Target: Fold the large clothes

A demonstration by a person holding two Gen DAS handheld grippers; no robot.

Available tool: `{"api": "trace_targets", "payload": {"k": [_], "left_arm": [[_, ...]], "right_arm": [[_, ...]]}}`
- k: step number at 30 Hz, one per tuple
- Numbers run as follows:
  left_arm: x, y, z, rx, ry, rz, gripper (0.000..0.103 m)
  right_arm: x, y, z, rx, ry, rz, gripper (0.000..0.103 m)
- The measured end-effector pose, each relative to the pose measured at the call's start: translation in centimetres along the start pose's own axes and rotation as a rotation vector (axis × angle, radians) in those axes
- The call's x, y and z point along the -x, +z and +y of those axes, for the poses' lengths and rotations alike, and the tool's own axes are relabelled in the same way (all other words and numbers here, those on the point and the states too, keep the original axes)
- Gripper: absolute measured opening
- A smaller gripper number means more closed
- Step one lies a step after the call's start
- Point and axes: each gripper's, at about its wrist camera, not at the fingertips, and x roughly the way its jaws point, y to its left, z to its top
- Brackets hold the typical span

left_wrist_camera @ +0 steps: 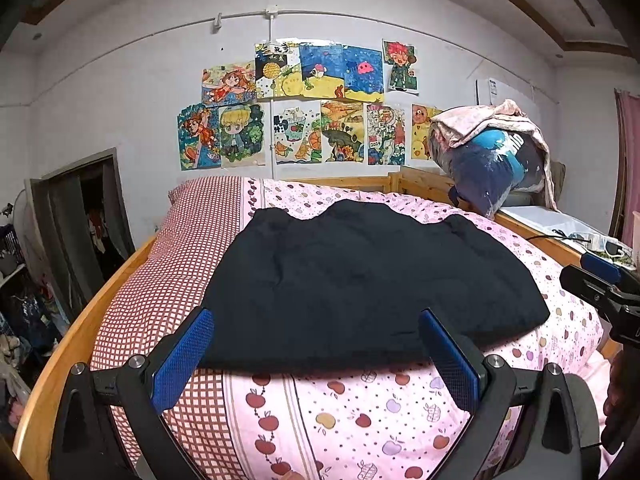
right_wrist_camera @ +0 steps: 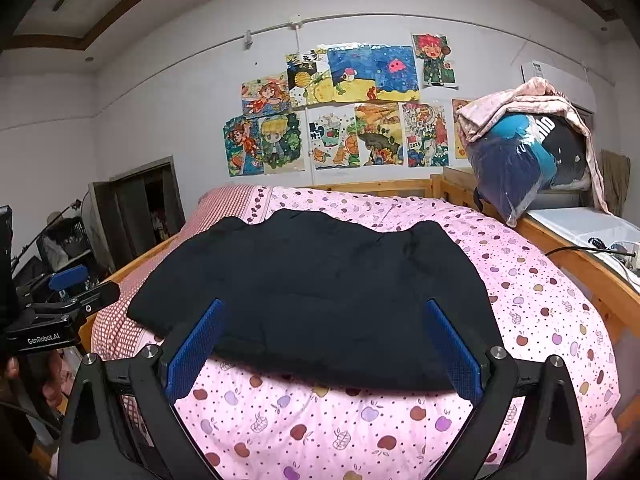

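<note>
black garment [left_wrist_camera: 360, 280] laid flat at centre of pink apple-print quilt [left_wrist_camera: 360, 416], wooden-framed bed [left_wrist_camera: 44, 400].
left gripper [left_wrist_camera: 316, 354] and right gripper [right_wrist_camera: 324, 344] are held above the near hem, jaws spread wide, nothing gripped. drawings [left_wrist_camera: 296, 104] are taped to the white wall; a bagged bundle [right_wrist_camera: 520, 164] is seen at the far right corner.

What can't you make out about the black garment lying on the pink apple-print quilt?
- Black garment: both wrist views show only dark fabric; folds, sleeves and type are lost.
- Its near hem: partly behind the open left gripper and open right gripper.
- Its underside: hidden against the pink apple-print quilt.
</note>
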Motion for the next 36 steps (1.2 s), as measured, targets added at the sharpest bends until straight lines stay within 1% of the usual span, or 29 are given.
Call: {"api": "trace_targets", "payload": {"k": [12, 18, 28, 36], "left_arm": [[2.1, -2.1, -0.5, -0.03, -0.01, -0.024, 0.103], [1.9, -3.6, -0.1, -0.007, -0.049, 0.01, 0.103], [1.5, -5.3, 0.5, 0.001, -0.06, 0.031, 0.103], [1.2, -6.1, 0.5, -0.004, -0.06, 0.056, 0.103]], "right_arm": [[2.0, -1.6, 0.6, 0.012, 0.005, -0.006, 0.098], [2.8, -3.1, 0.9, 0.022, 0.001, -0.018, 0.098], [2.7, -4.9, 1.4, 0.053, -0.016, -0.002, 0.098], [2.1, -5.7, 1.3, 0.036, -0.018, 0.031, 0.098]]}}
